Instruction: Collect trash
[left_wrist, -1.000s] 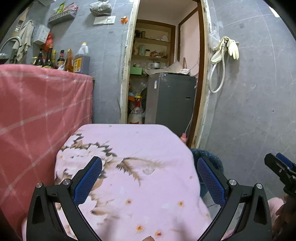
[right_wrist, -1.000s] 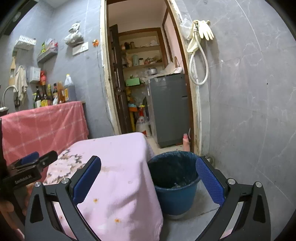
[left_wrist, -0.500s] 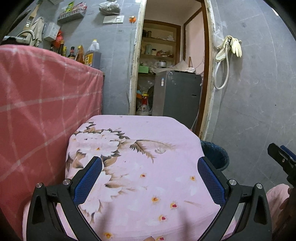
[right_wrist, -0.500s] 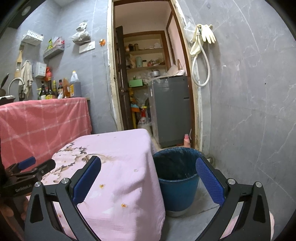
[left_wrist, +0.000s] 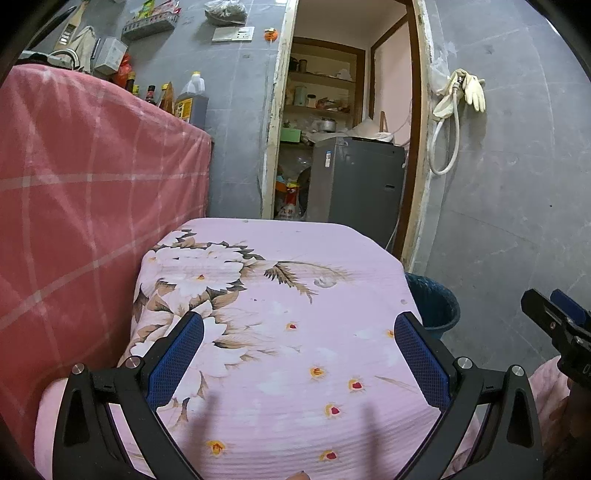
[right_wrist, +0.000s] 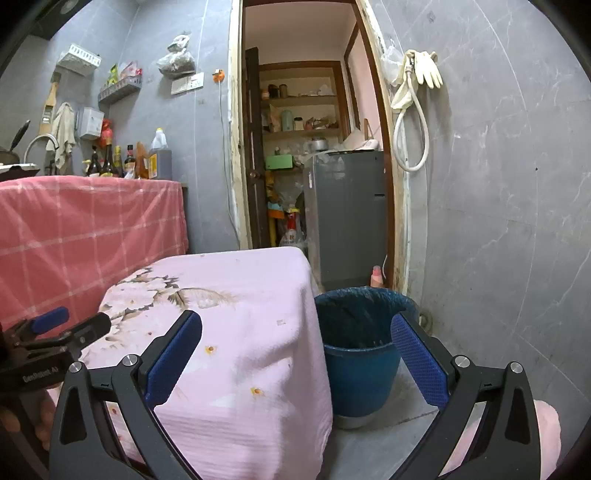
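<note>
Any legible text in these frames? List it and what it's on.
"GenRobot.AI": on the body of the left gripper, seen from the right wrist; small, so the reading is tentative.
Label on the big oil jug: too blurred to read.
Sticker on the grey appliance: too small to read.
Bottle by the doorway: print unreadable.

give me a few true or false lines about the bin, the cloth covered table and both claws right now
1. The left claw is open and holds nothing. True.
2. The blue bin stands on top of the pink floral cloth. False: it stands on the floor beside the covered table.
3. The right claw is shut on a piece of trash. False: its jaws are spread wide with nothing between them.
4. A dark liner sits inside the bin. True.
5. Pale rubber gloves hang on the wall right of the doorway. True.
6. The cloth is piled high with bottles. False: the bottles stand on the counter behind the red checked cloth.
</note>
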